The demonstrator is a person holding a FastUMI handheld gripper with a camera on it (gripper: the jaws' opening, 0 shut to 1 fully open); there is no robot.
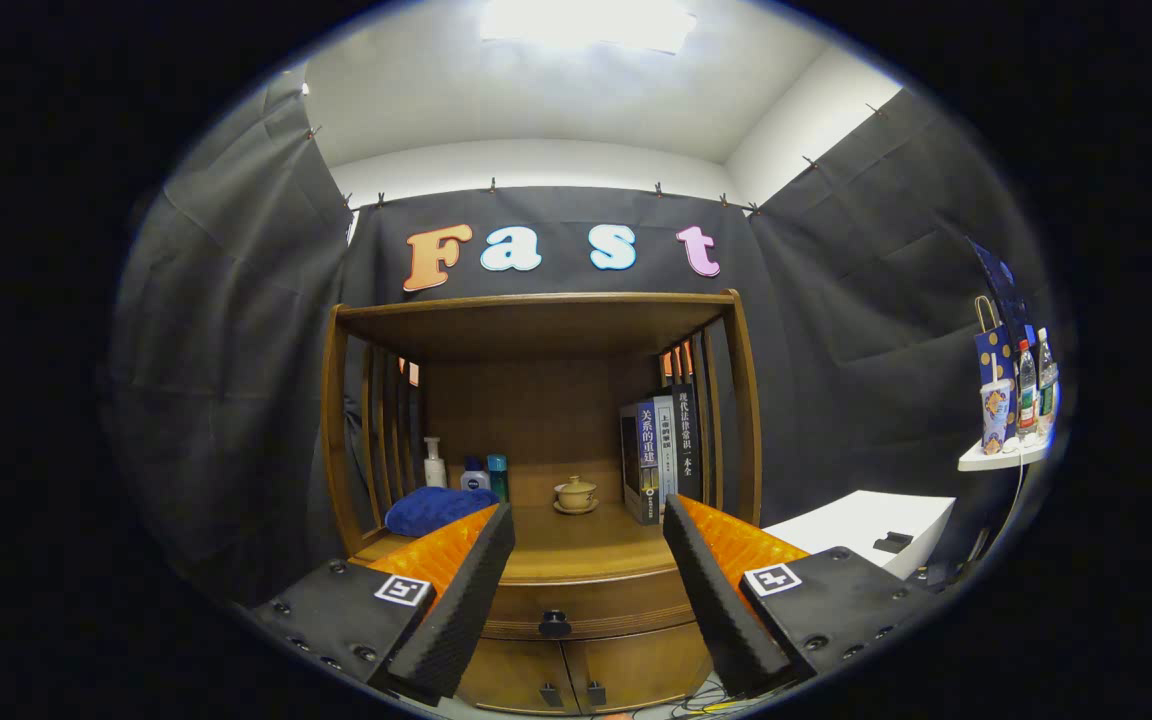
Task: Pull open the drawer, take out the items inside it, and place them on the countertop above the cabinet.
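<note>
The tool [588, 520] hung spread wide and empty before the shut drawer [576, 603], its knob [554, 624] between the fingers, below the worktop [576, 550] edge.

You get one blown-out ceiling light [584, 22] overhead, a dim but sharp shaded cabinet [546, 400], and heavy fisheye bending near the rim, where the open gripper [588, 560] frames it.

Blue folded cloth [439, 509] at the worktop's left edge. Behind it, along the left slats: white pump bottle [434, 463], small blue-capped bottle [475, 474], teal bottle [498, 476]. Lidded tan cup on a saucer [575, 494] mid-worktop, towards the back. Upright books [663, 450] against the right slats. Well apart, on a white wall shelf [1002, 460]: blue paper bag [992, 350], patterned cup [994, 414], two bottles [1036, 388]. White box [861, 525] below that shelf.
</note>
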